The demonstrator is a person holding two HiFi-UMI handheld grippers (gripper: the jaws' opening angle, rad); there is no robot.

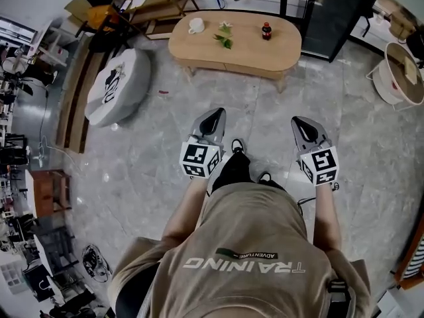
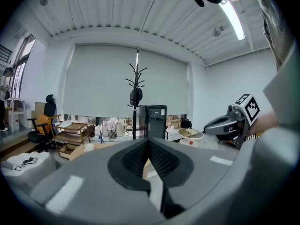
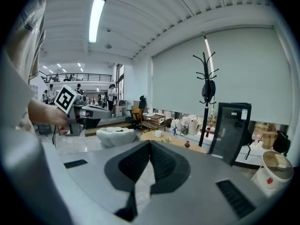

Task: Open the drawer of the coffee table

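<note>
The oval wooden coffee table [image 1: 246,50] stands across the grey floor ahead of me, with a white cup [image 1: 196,25], a green sprig [image 1: 224,39] and a small dark bottle [image 1: 266,30] on top. From here no drawer front can be made out on it. My left gripper [image 1: 217,114] and right gripper [image 1: 299,122] are held side by side in front of my body, well short of the table. Both are shut with nothing between the pads. In the right gripper view the table [image 3: 176,141] shows just past the shut jaws.
A grey round pouf [image 1: 119,85] sits left of the table. A black cabinet [image 1: 334,15] stands behind the table's right end, and a white round basket [image 1: 401,75] at far right. A wooden shelf cart [image 1: 156,2] and a coat stand [image 2: 136,97] are at the back.
</note>
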